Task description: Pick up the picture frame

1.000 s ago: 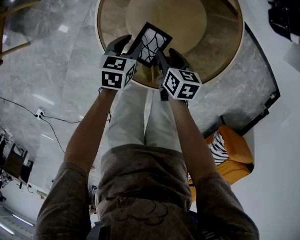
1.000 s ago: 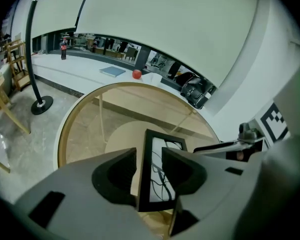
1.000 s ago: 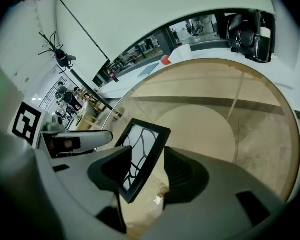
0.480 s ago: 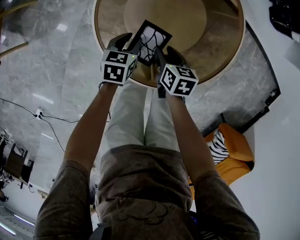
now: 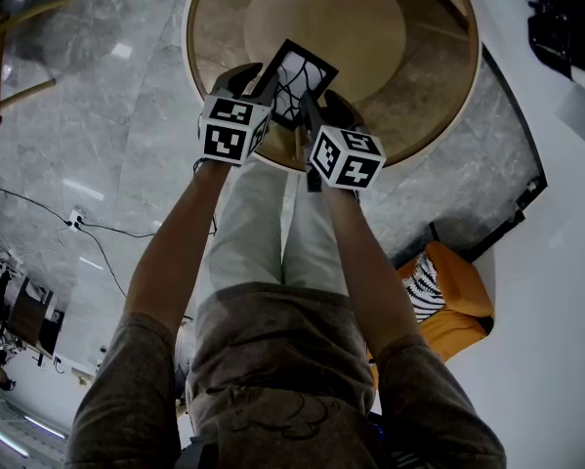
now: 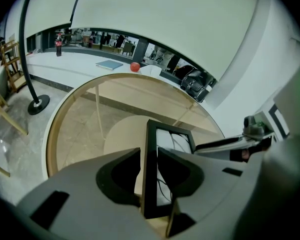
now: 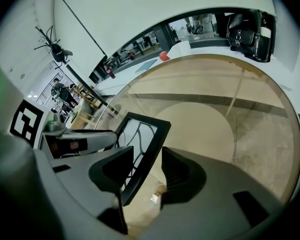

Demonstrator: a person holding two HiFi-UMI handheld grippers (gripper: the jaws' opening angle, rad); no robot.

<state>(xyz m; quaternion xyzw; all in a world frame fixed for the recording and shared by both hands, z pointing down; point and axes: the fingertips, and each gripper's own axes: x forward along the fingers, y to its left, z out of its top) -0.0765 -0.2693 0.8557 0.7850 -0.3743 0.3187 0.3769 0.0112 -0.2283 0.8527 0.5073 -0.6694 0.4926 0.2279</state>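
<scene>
the picture frame (image 5: 294, 84) stands on its edge near the closer rim of the round table (image 5: 424, 86), leaning back a little, with one gripper at each side rail. your left gripper (image 6: 148, 156) has just been closing and its pads now look clamped on the frame's left rail, one on the front and one on the back. your right gripper (image 7: 147, 156) has also been closing, but it is not there yet: the right rail sits between the jaws with a gap showing on the back side

the risk i see is lifting now. with only one side pinched, the frame would likely pivot about the left pads, swing down on the right and knock against the table top or slip out. the rails are thin and look smooth, so a shallow bite could also let it slide. closing the right jaws unevenly might push the frame over backwards

both forearms reach straight out from your body, close to parallel, wrists angled down so the grippers point steeply at the table, marker cubes on top
</scene>
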